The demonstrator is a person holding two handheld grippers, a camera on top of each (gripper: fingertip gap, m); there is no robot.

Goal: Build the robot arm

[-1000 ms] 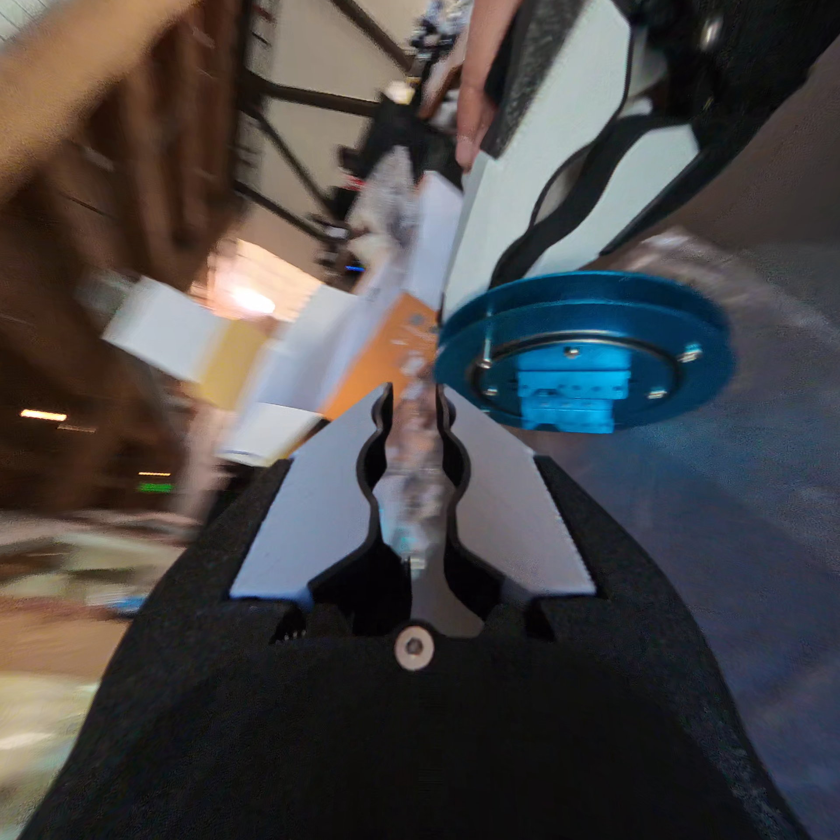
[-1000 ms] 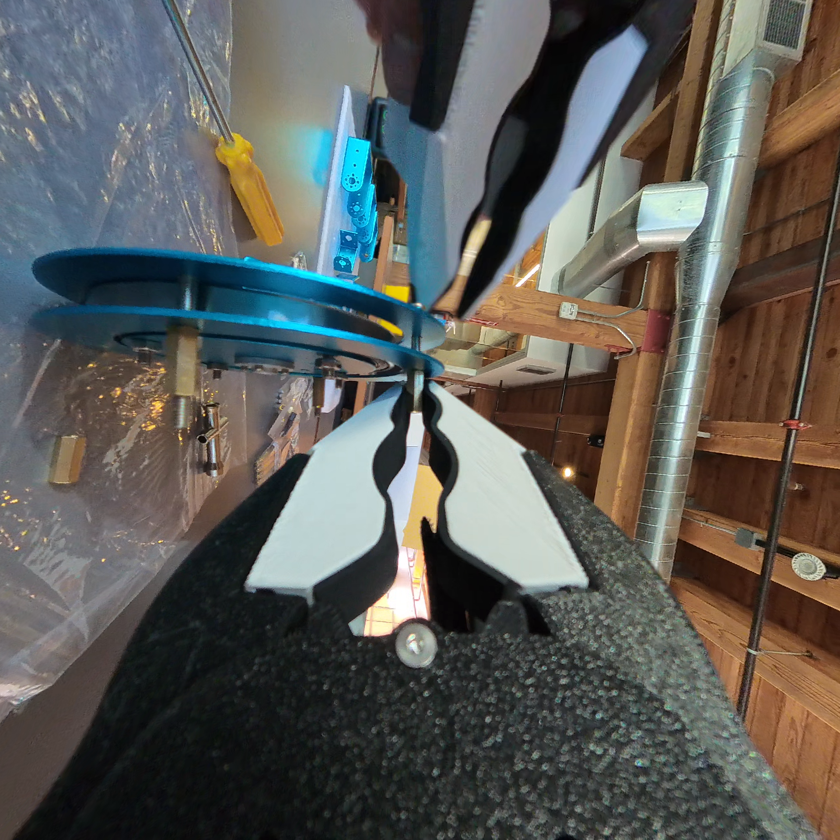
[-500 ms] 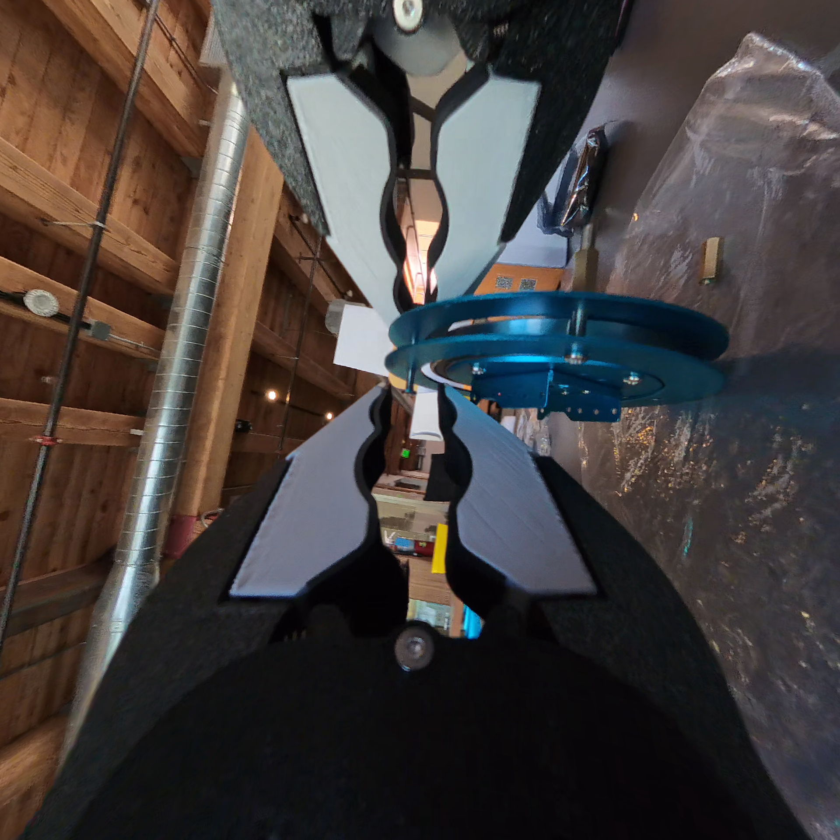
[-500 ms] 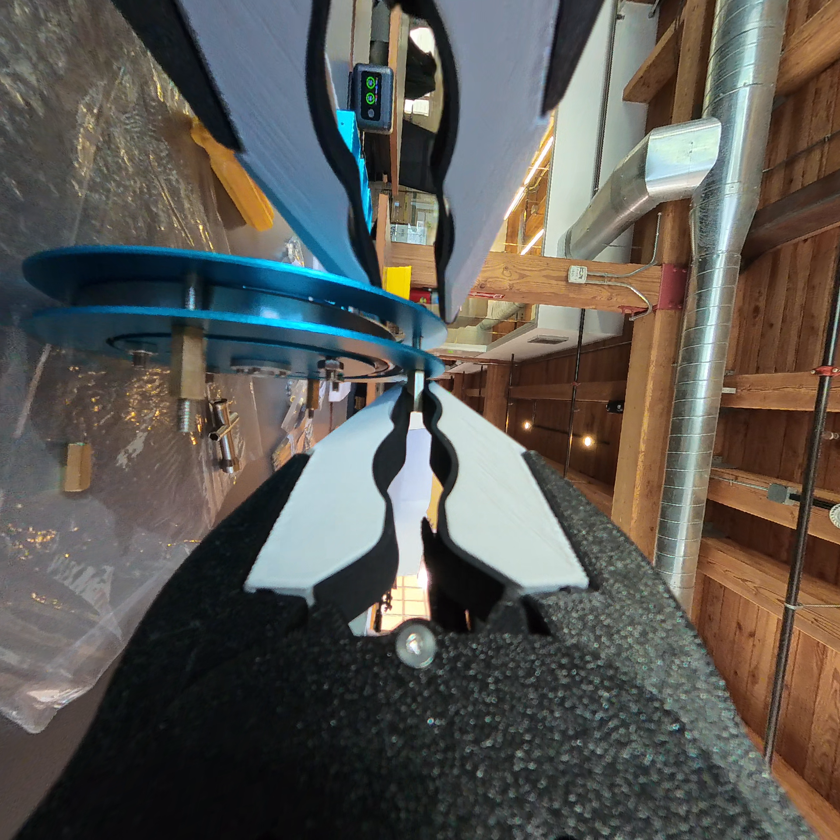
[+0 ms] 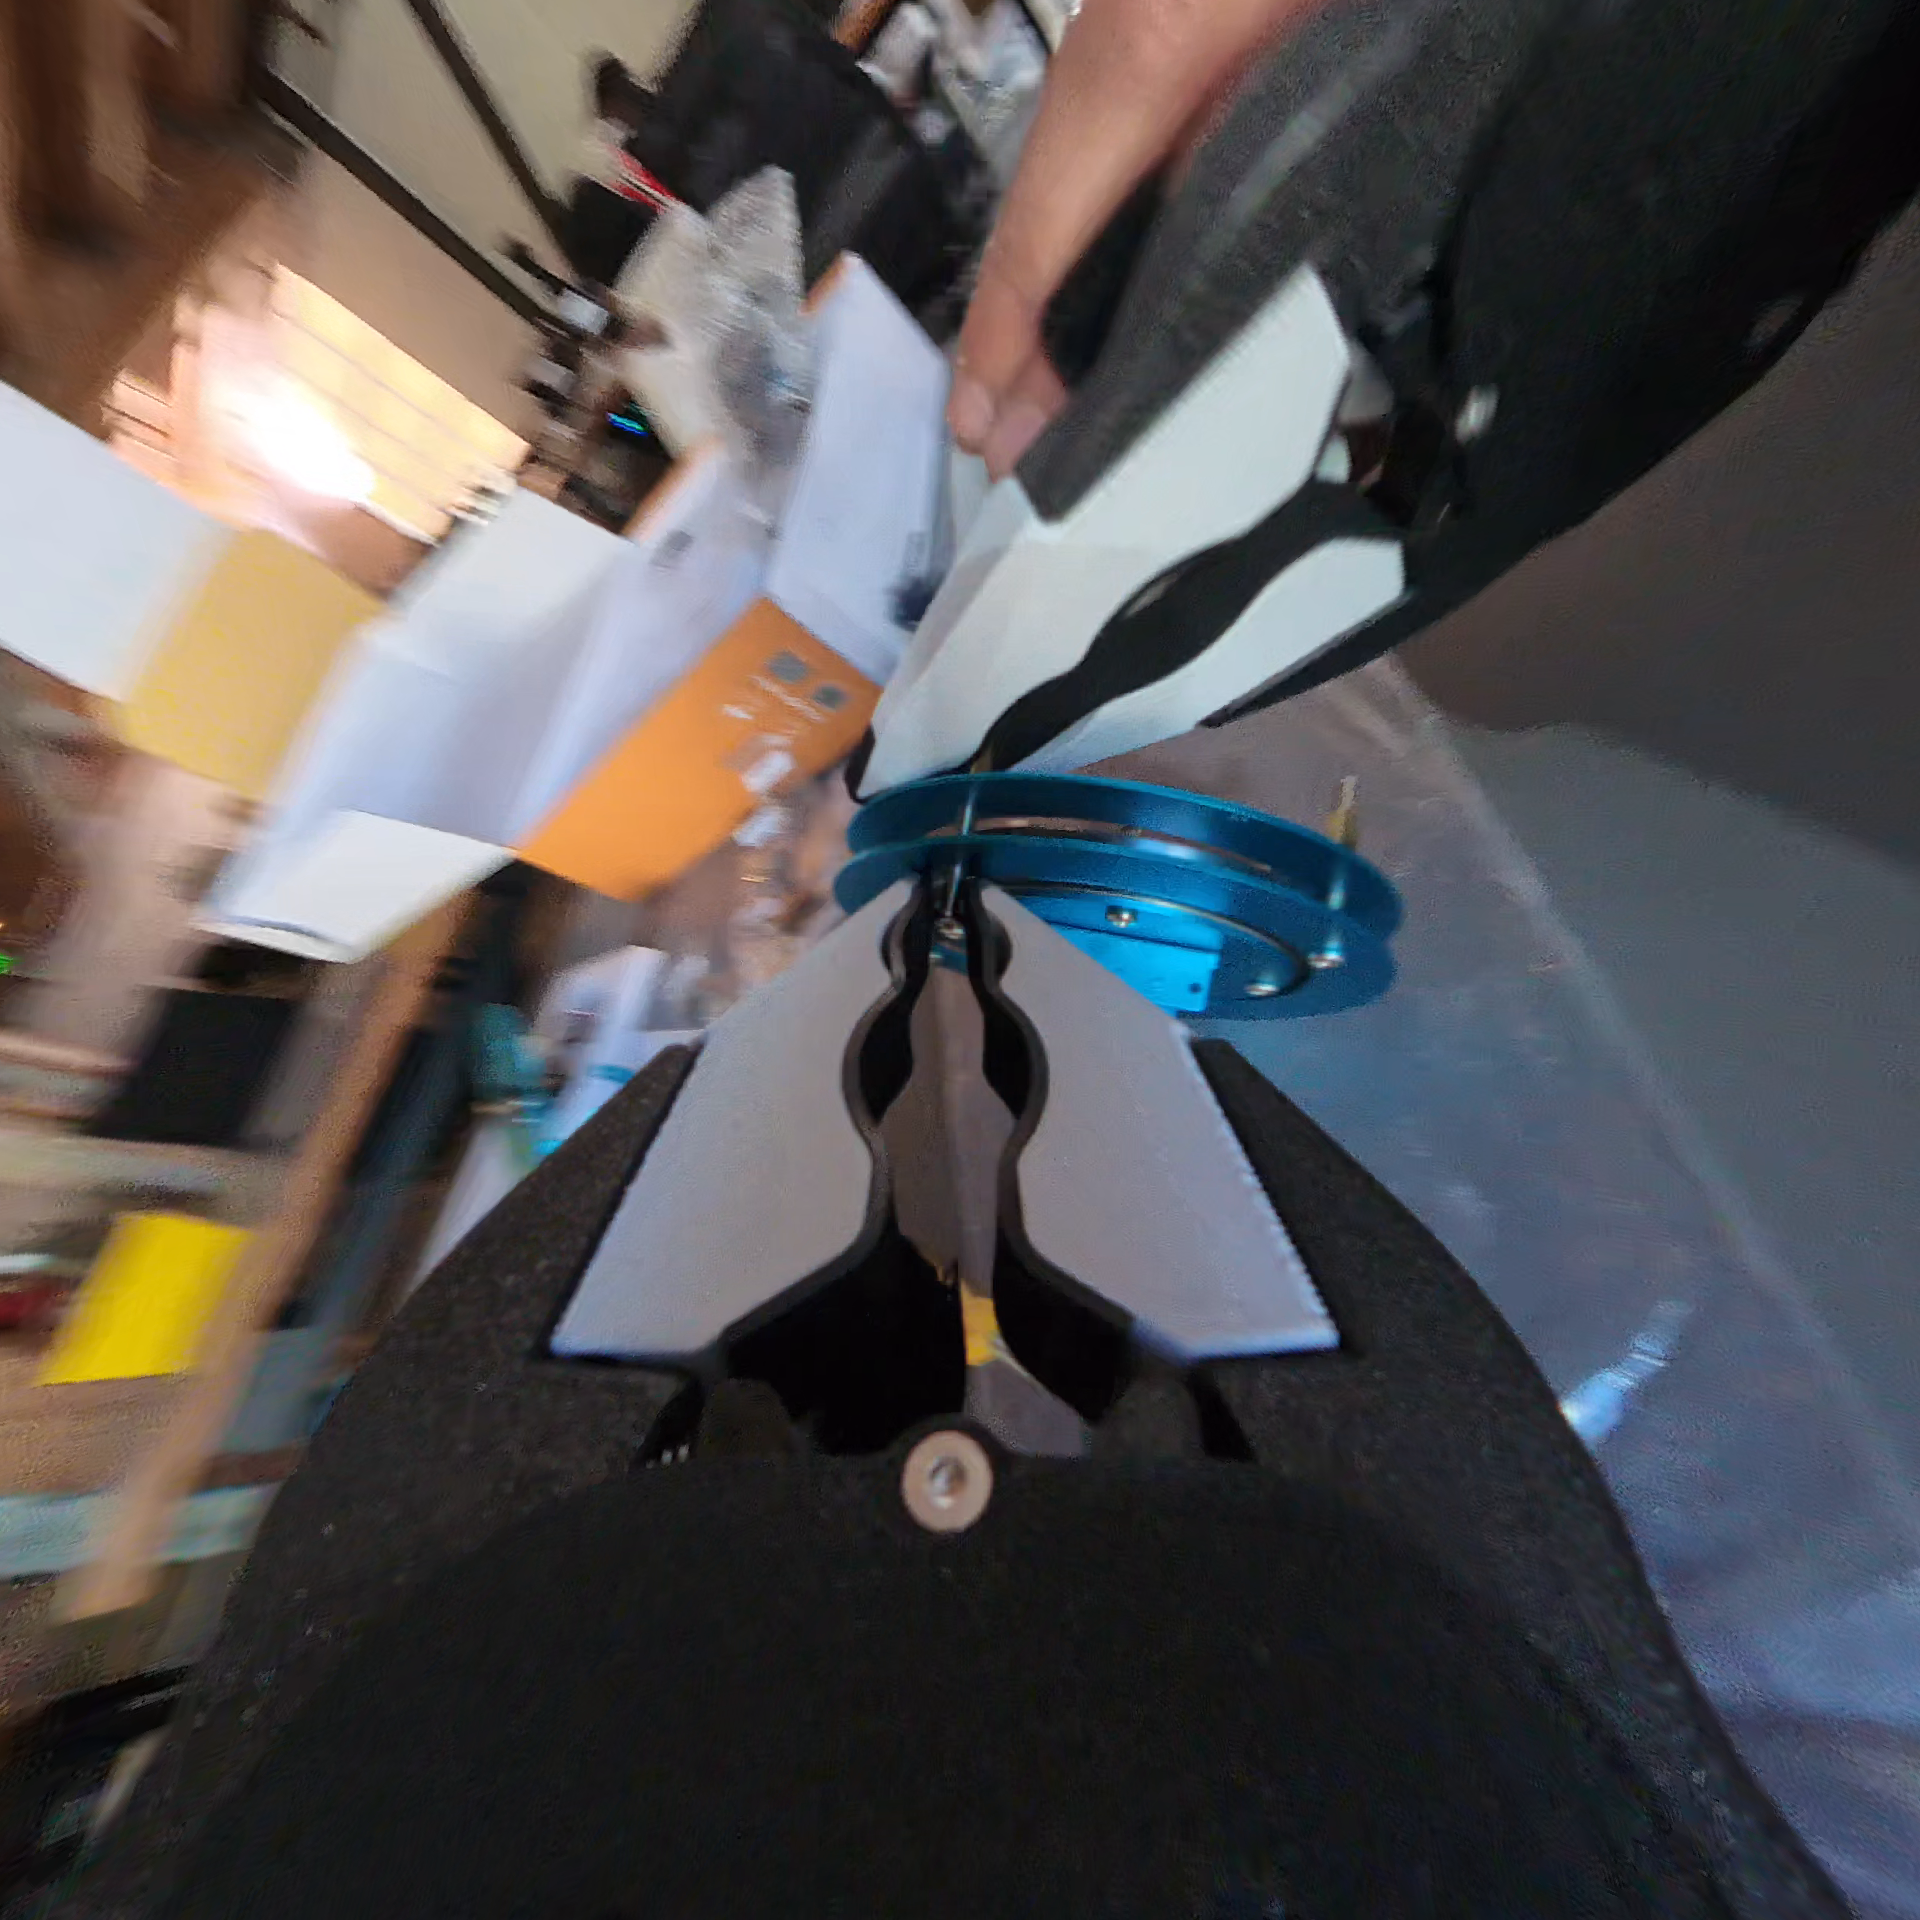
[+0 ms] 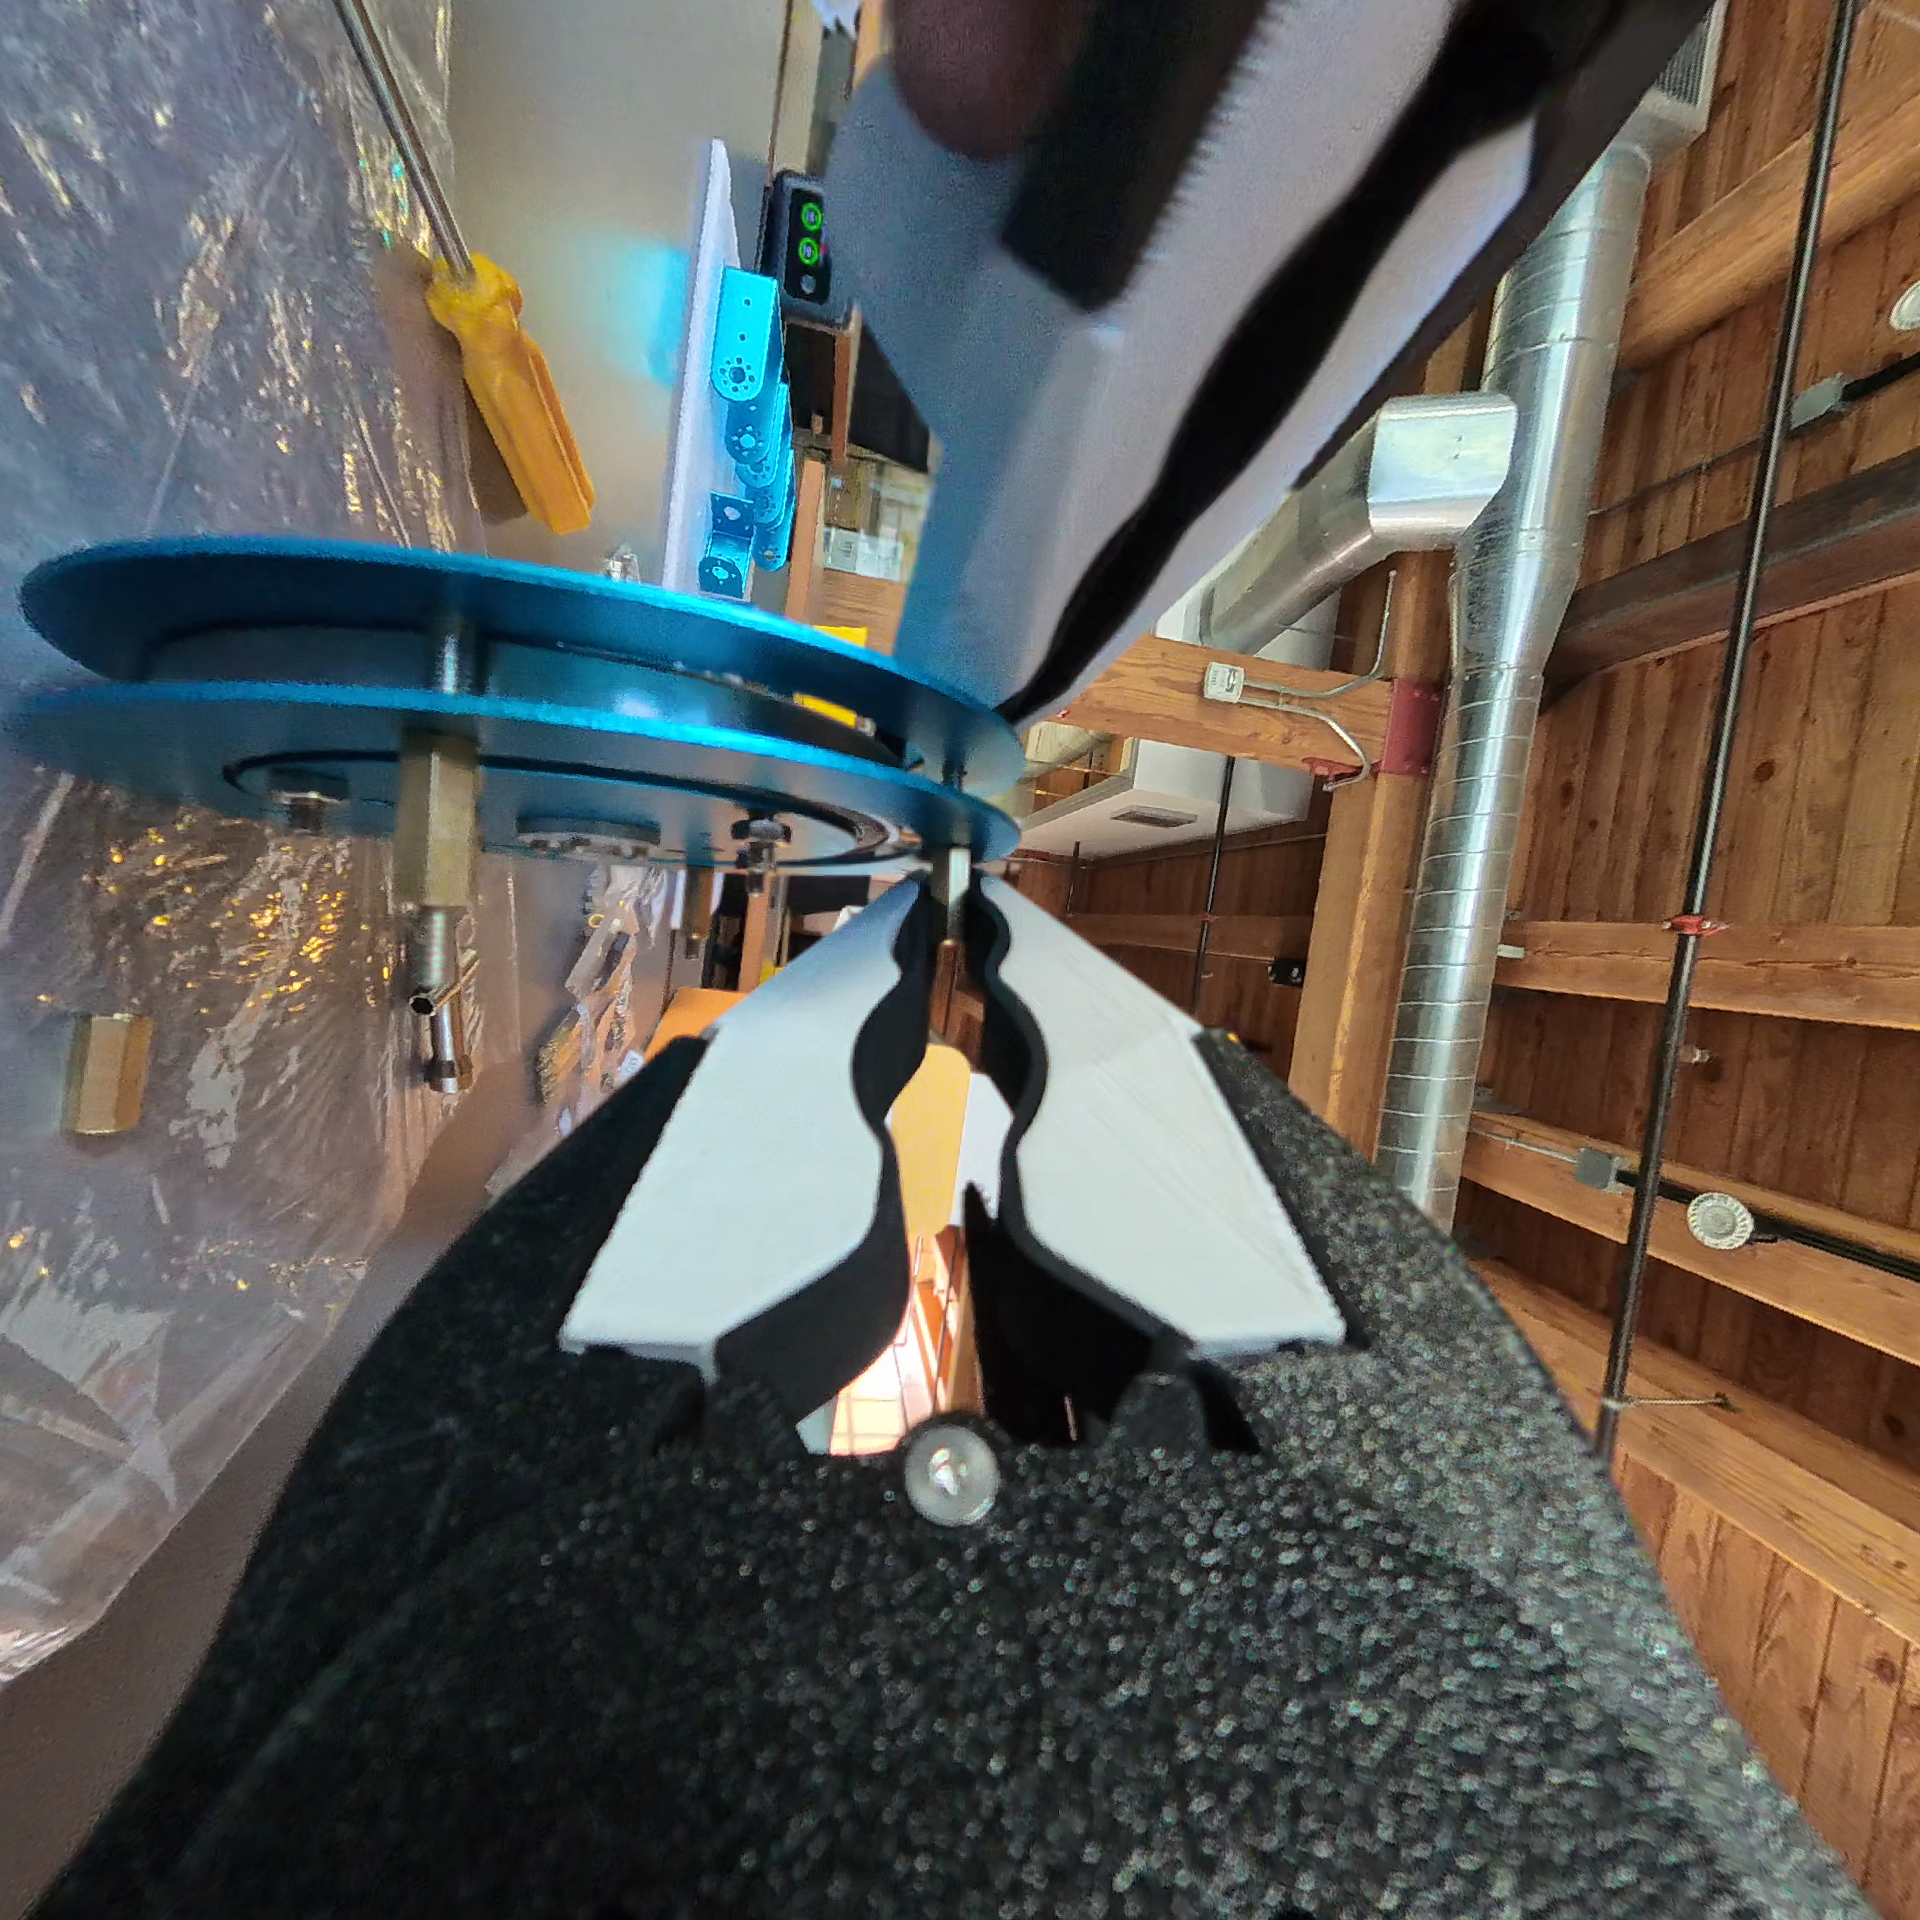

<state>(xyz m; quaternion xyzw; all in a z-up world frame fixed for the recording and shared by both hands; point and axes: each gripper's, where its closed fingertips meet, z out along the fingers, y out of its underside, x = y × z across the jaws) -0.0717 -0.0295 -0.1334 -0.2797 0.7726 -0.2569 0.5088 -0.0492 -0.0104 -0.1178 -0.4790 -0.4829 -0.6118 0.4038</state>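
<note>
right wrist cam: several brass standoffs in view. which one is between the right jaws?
The standoff at the rim of the blue disc assembly, pinched by the right gripper. Another standoff sits mid-disc; a loose one lies on the plastic sheet.

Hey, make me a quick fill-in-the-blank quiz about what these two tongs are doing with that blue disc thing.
1. The disc assembly is made of two round plates coloured ____.
2. The right tongs are shut on a small metal ____ at the plate's edge.
3. The screwdriver lying on the plastic sheet has a ____ handle.
4. The left tongs meet the assembly at its ____.

Missing words: blue; post; yellow; edge
</note>
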